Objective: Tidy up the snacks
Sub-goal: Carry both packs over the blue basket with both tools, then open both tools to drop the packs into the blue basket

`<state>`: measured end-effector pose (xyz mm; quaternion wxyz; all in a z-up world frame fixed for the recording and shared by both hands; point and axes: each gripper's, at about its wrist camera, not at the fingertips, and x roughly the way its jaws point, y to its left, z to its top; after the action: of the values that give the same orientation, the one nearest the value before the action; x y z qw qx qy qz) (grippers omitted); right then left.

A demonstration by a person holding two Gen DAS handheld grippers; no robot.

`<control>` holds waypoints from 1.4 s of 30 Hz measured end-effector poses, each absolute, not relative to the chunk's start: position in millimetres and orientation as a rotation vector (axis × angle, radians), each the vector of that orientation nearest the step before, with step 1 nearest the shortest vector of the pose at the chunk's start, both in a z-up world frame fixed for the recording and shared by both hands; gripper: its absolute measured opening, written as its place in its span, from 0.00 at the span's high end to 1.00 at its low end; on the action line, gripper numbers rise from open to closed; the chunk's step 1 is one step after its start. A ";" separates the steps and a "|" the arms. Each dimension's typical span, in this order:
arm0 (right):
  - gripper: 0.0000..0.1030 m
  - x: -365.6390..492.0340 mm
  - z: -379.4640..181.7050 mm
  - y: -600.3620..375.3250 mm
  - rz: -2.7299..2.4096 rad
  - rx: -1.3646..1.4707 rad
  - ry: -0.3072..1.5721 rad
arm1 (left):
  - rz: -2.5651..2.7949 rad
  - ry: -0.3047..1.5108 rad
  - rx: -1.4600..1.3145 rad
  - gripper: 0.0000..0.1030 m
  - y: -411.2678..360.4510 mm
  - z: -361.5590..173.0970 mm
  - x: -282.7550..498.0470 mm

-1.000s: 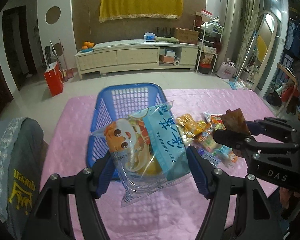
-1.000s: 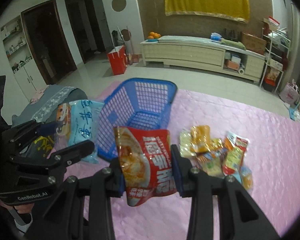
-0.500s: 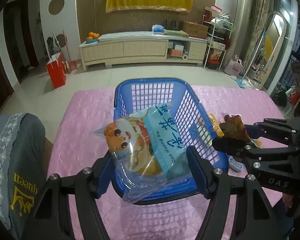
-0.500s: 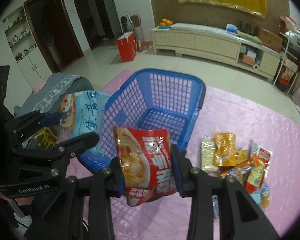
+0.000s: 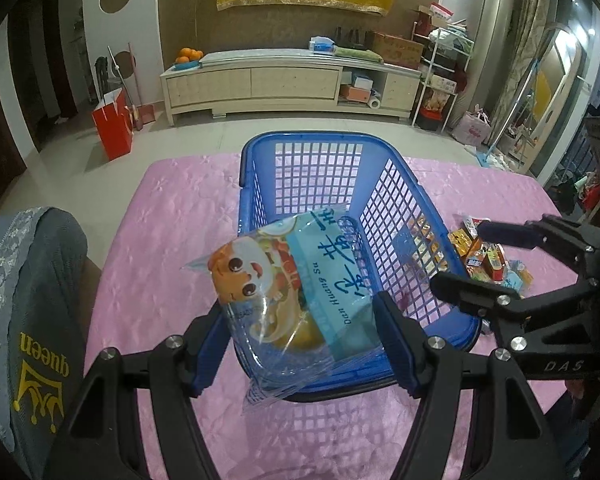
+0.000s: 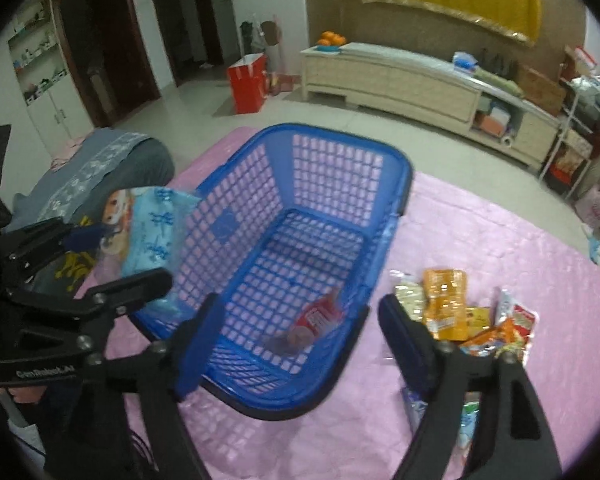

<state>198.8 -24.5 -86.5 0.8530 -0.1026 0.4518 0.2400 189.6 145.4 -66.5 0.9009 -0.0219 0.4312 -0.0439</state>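
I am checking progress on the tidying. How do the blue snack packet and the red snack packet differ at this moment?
The blue snack packet is clamped in the left hand-held gripper, above the blue basket; the red snack packet lies loose on the basket floor. The blue packet looks larger, with a cartoon face; the red one looks small and blurred. The right hand-held gripper is opening, with nothing between its jaws. Both are sealed snack packets.

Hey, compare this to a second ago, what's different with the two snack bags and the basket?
The right gripper let go of the red bag; its jaws are opening with nothing between them, and the bag now lies in the blue basket. Both grippers moved over the basket's near end. Unchanged: the left gripper still holds the light blue bag, and the snack pile stays on the pink cloth.
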 end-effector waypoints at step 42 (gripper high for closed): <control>0.16 160.1 -49.8 -90.8 0.383 -0.111 0.913 | -0.099 0.860 0.049 0.25 96.6 -39.0 158.4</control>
<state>160.1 -90.8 -49.8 0.8786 -0.0533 0.4377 0.1835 158.5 96.6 -39.0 0.9075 0.0239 0.4167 -0.0479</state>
